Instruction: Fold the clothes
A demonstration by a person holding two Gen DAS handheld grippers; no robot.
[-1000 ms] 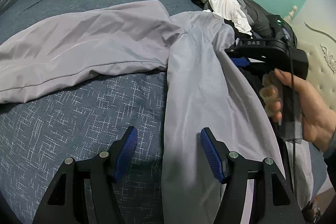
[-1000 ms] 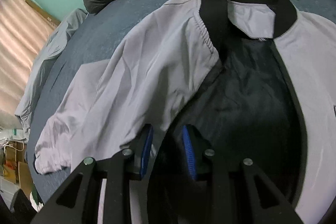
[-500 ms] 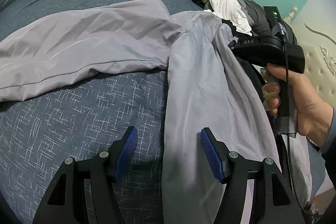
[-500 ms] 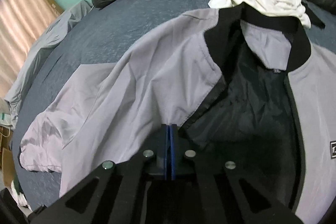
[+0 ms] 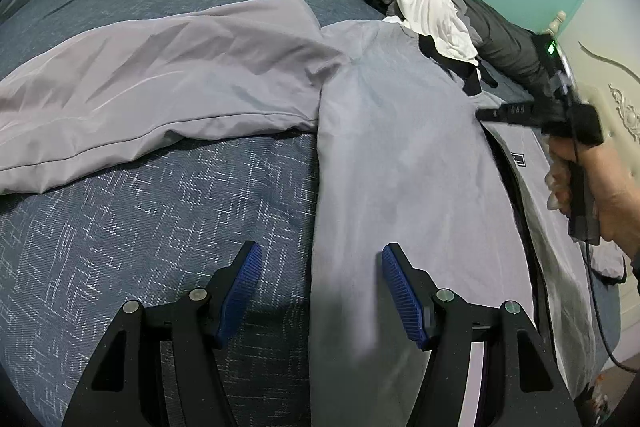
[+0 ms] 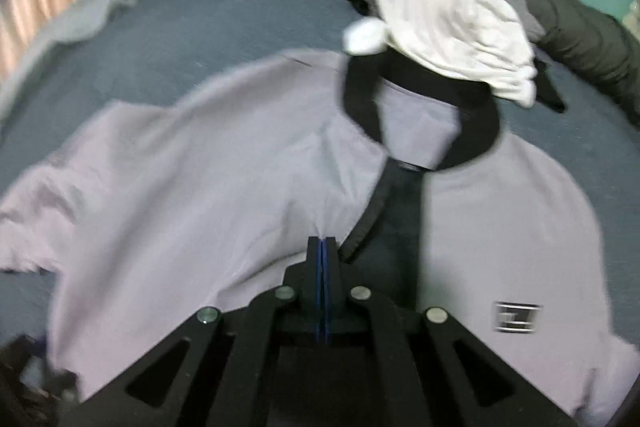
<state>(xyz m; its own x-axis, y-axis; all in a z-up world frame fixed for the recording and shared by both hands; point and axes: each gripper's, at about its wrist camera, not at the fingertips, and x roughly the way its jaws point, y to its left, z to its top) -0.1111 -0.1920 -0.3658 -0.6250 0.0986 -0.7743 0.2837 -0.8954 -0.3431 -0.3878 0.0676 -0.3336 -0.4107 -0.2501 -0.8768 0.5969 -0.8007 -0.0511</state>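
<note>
A grey jacket (image 6: 240,187) with a black collar lies spread on the dark blue bedspread (image 5: 140,211), one sleeve flung out to the side and its collar end touching a heap of white and grey clothes (image 6: 444,11) near the far edge of the bed. The right gripper (image 6: 323,247) is clenched tight, its blue pads pressed together on the edge of the jacket's front panel just beside the black zipper band. The left gripper (image 5: 320,291) hangs released over the bed, jaws standing well apart with the jacket's side edge between them, not pinched.
</note>
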